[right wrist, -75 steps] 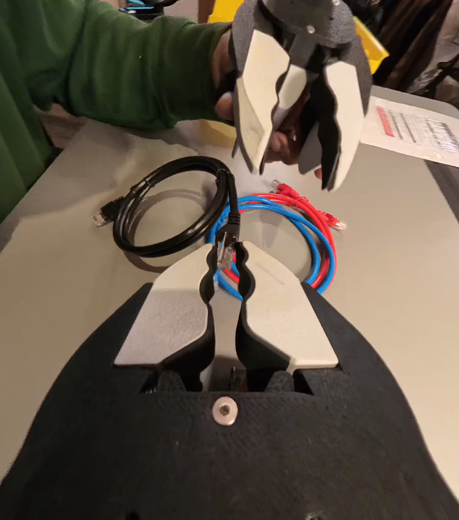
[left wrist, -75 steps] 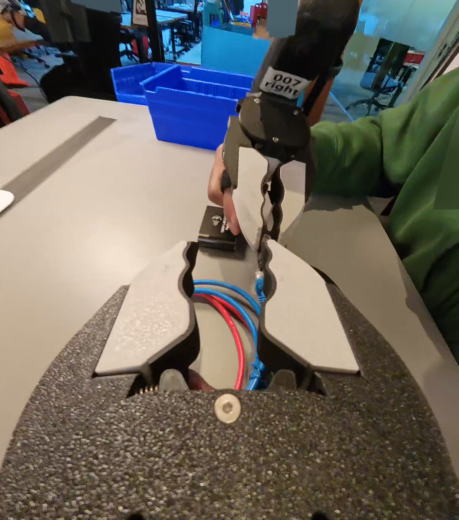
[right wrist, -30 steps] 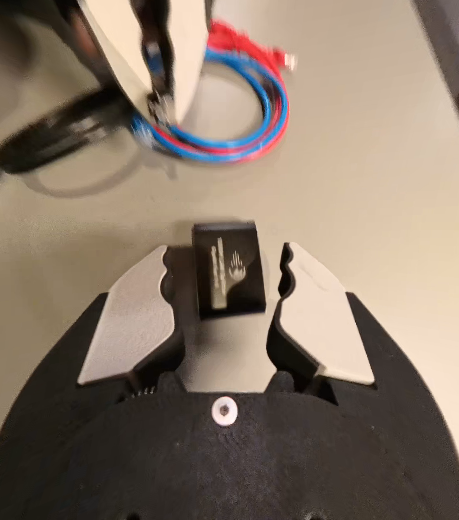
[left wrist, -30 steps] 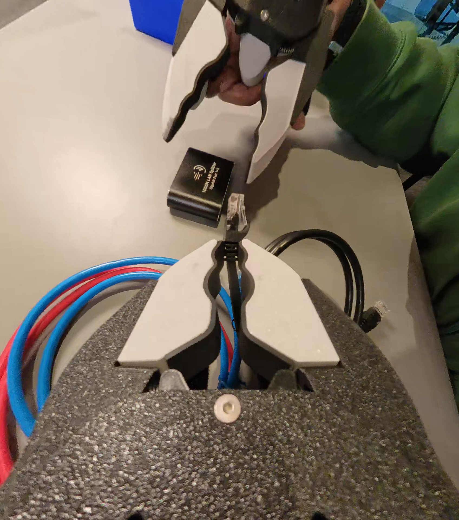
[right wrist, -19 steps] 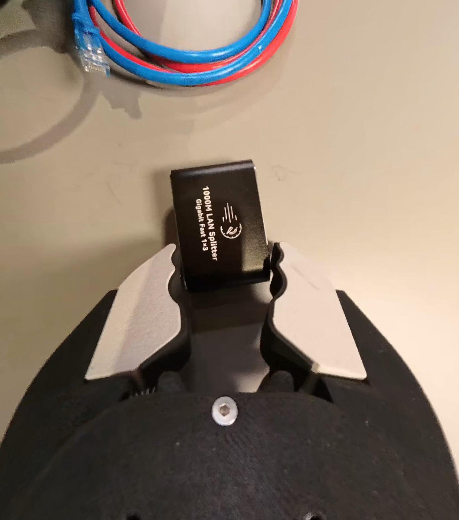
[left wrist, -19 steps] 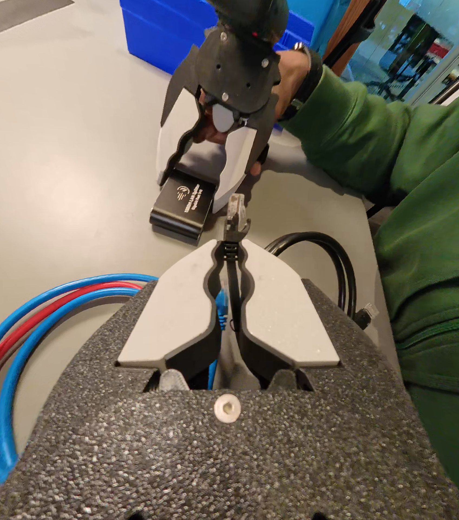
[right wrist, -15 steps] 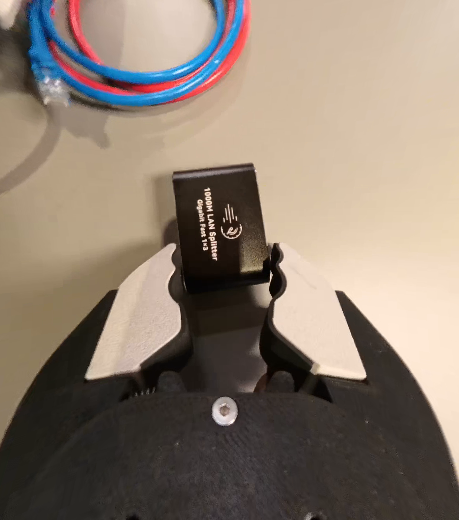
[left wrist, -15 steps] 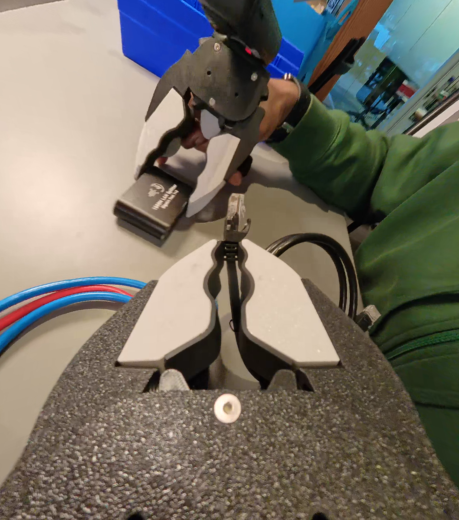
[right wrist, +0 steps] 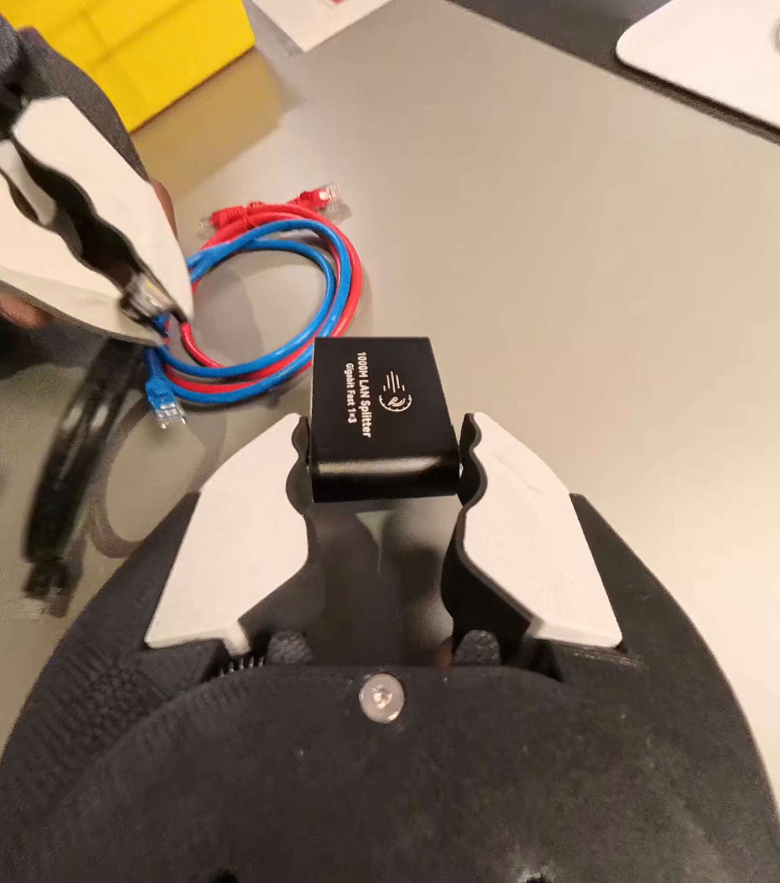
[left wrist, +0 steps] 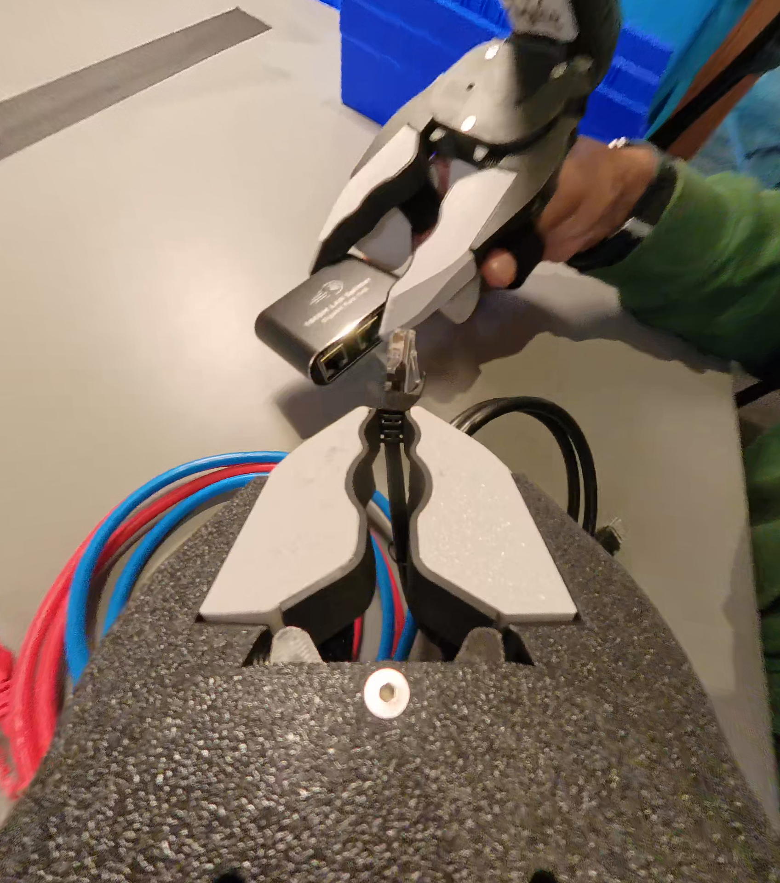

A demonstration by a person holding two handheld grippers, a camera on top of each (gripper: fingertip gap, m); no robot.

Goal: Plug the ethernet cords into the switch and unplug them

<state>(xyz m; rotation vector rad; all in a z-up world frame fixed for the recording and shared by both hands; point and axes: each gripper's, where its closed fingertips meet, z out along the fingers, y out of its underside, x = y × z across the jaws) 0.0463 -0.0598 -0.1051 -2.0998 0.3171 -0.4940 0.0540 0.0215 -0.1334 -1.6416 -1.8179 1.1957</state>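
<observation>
- The black switch (right wrist: 381, 415), a small flat box with white print on top, is off the grey table (right wrist: 569, 267), pinched at its rear end between the fingers of the right gripper (right wrist: 382, 458).
- In the left wrist view the switch (left wrist: 326, 310) tilts down, its port face turned toward the left gripper (left wrist: 390, 420); two lit sockets show along that face.
- The left gripper is pressed together on the ribbed boot of the black ethernet cord (left wrist: 565, 439), whose clear plug (left wrist: 401, 356) stands upright just in front of the ports, near them but not inserted.
- The rest of the black cord loops on the table to the right, by a green sleeve (left wrist: 732, 267).
- A coil of blue cord (right wrist: 283, 363) and red cord (right wrist: 350, 267) lies on the table beyond the switch, a blue plug (right wrist: 163, 399) free at its near edge.
- Farther off stand a blue bin (left wrist: 426, 52) and a yellow bin (right wrist: 139, 52).
</observation>
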